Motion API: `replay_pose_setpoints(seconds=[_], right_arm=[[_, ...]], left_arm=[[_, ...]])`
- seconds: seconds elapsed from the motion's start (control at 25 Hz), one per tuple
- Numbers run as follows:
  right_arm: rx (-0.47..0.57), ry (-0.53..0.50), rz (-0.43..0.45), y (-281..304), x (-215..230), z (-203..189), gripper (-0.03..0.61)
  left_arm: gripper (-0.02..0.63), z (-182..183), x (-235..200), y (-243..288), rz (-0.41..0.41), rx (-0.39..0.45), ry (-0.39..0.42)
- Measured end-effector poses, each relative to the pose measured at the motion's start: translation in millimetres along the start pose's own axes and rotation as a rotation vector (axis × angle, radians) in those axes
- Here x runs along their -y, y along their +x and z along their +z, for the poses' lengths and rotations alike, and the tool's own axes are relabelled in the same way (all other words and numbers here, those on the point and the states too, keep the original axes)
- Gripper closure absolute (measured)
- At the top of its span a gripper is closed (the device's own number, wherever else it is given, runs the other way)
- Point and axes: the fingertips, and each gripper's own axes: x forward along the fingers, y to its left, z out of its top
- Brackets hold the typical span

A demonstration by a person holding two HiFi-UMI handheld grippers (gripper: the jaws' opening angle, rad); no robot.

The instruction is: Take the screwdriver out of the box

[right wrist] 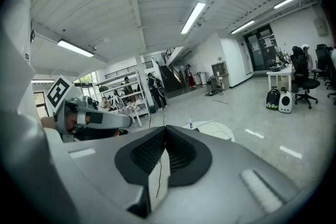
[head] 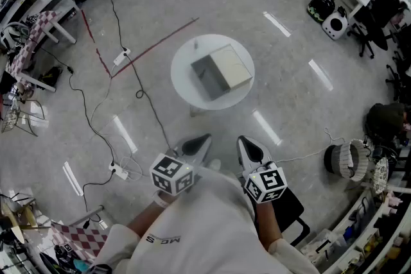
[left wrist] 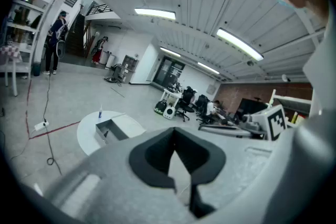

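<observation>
An open grey box (head: 207, 77) with its pale lid (head: 232, 67) folded to the right sits on a round white table (head: 186, 83), some way ahead of me. In the left gripper view the box (left wrist: 107, 131) shows a small dark shape inside, too small to name as the screwdriver. My left gripper (head: 204, 138) and right gripper (head: 244, 140) are held close to my body, well short of the table. Both are shut with nothing between the fingers. The left gripper (left wrist: 174, 134) points toward the table; the right gripper (right wrist: 164, 129) points just left of it.
A small bottle (head: 196, 45) stands at the table's far edge. Cables and a power strip (head: 120, 58) run across the floor at left, beside a red tape line (head: 157, 46). A woven basket (head: 350, 160) sits at right; a black chair (head: 292, 208) is below me.
</observation>
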Motion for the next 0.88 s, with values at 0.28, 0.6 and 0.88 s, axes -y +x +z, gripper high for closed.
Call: replay_pose_setpoints(seconds=[0.28,0.6,0.88], right_arm=[[0.057,-0.081,0.016,21,25,6,0.577],[0.048,-0.020,0.031,49,43,2,0.577],[-0.031,-0.001,0.048,120,54,14,0.577]], left_arm=[[0.614,19,-7,33,-0.016,0.100,0.051],[0.614,16,-41,44,0.037,0.091,-0.014],[0.614,30,-104,65,0.057,0.056,-0.103]])
